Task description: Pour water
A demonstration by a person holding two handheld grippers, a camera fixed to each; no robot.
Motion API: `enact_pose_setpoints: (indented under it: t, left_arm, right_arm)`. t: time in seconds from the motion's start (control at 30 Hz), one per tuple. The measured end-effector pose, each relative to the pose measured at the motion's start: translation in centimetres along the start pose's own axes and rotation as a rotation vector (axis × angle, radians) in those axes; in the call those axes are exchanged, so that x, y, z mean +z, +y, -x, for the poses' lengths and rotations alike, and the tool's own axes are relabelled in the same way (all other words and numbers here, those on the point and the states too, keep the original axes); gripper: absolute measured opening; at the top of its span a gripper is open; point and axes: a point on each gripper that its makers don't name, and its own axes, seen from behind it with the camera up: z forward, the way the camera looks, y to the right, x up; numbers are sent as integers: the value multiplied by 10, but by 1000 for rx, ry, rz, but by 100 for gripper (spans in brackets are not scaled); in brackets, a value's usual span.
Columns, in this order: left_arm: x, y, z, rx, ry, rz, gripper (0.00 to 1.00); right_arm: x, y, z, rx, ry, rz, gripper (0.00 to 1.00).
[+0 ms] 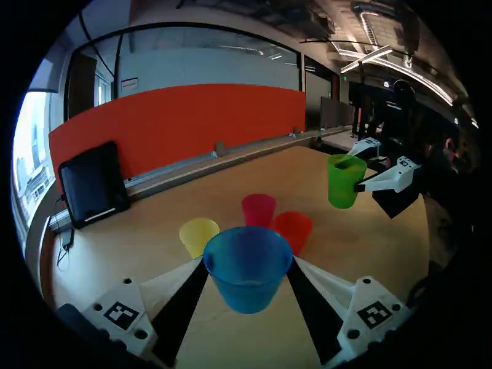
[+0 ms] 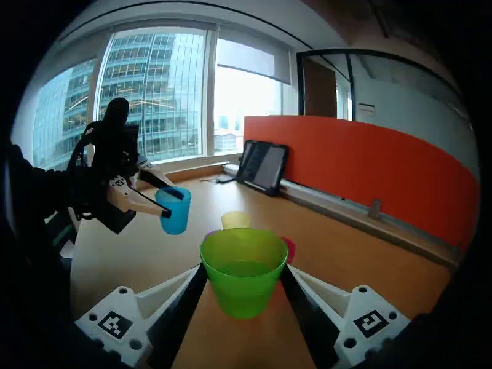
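A translucent blue plastic cup [image 1: 248, 277] is pinched upright in the left claw [image 1: 248, 261] and a green plastic cup [image 1: 342, 181], seemingly part-filled, at its 2 o'clock in the right claw [image 2: 244, 270], both above the wooden bench [image 1: 154, 215]; no tilt is seen, so pouring is judged not yet begun.

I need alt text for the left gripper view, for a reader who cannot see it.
The left gripper holds an upright blue cup over a wooden table, with a yellow cup, pink cup and red cup behind it. Farther right, the right gripper holds a green cup; an orange partition and a dark tablet stand beyond.
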Motion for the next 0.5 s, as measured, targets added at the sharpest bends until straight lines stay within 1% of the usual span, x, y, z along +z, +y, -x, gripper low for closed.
enact_pose_setpoints:
  t: [0.2,0.5]
  left_arm:
    - [8,0,16,9,-51,6,88]
    - [21,5,41,26,-124,30,87]
  right_arm:
    - [3,4,16,-9,-51,-5,88]
    - [9,10,41,-17,-117,-8,88]
